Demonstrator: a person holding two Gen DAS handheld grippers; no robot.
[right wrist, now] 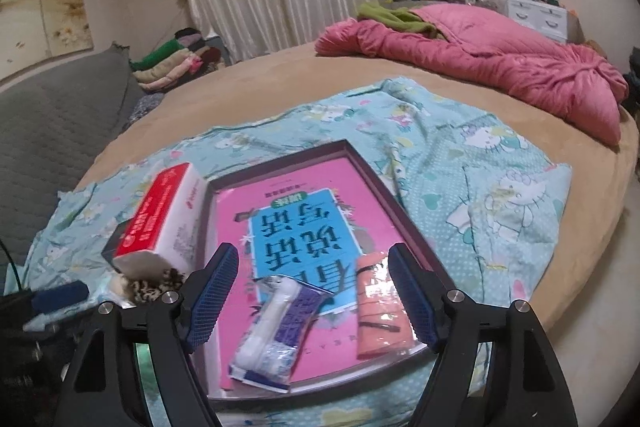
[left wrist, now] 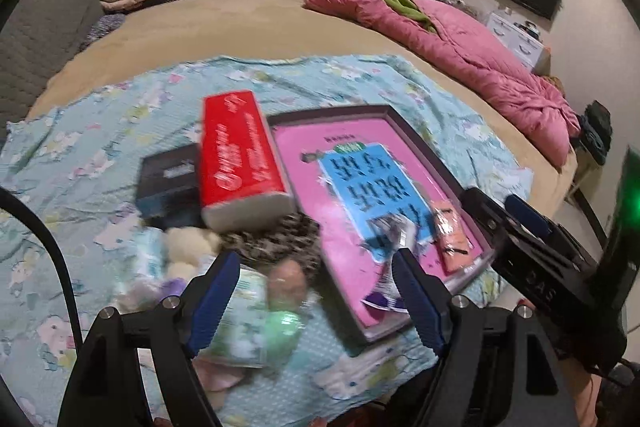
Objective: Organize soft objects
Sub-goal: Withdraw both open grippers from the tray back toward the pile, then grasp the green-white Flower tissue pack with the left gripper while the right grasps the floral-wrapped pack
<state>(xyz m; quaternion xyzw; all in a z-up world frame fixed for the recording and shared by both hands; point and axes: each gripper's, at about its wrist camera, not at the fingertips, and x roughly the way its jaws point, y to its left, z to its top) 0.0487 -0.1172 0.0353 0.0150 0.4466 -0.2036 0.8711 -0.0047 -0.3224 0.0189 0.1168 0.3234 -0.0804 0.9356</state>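
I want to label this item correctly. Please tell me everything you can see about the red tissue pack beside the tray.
The red tissue pack is a long soft brick in glossy plastic wrap, red on top with white print and white on its side. The near end shows white folded tissue. It lies tilted, propped on a dark box, beside the tray at its left edge. Its near end rests over a leopard-patterned fabric. No gripper touches it.

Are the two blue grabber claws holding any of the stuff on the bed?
No, nothing is held. The left gripper is open above the soft toys, and the right gripper is open above the tray, touching neither packet.
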